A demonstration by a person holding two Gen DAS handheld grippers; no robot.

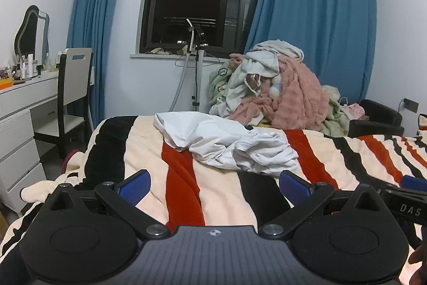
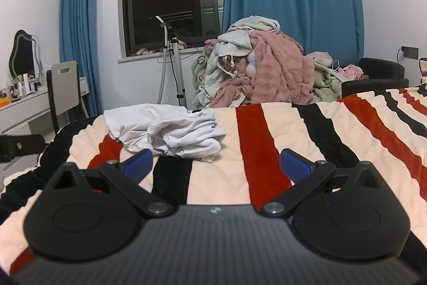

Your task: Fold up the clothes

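A crumpled white garment (image 1: 226, 143) (image 2: 170, 128) lies in a heap on the striped blanket (image 1: 186, 186) (image 2: 267, 140) covering the bed. My left gripper (image 1: 214, 182) stands open a short way in front of the garment, nothing between its blue pads. My right gripper (image 2: 216, 163) is open too, with the garment ahead and to its left. In the left wrist view the right gripper's body shows at the right edge. Neither gripper touches the cloth.
A large pile of clothes (image 1: 277, 87) (image 2: 256, 71) with a pink fleece sits beyond the bed's far edge. A white dresser (image 1: 21, 108), a chair (image 1: 72, 87) and a garment steamer stand (image 1: 196, 66) are at the left, and a black seat (image 2: 379, 74) at the right.
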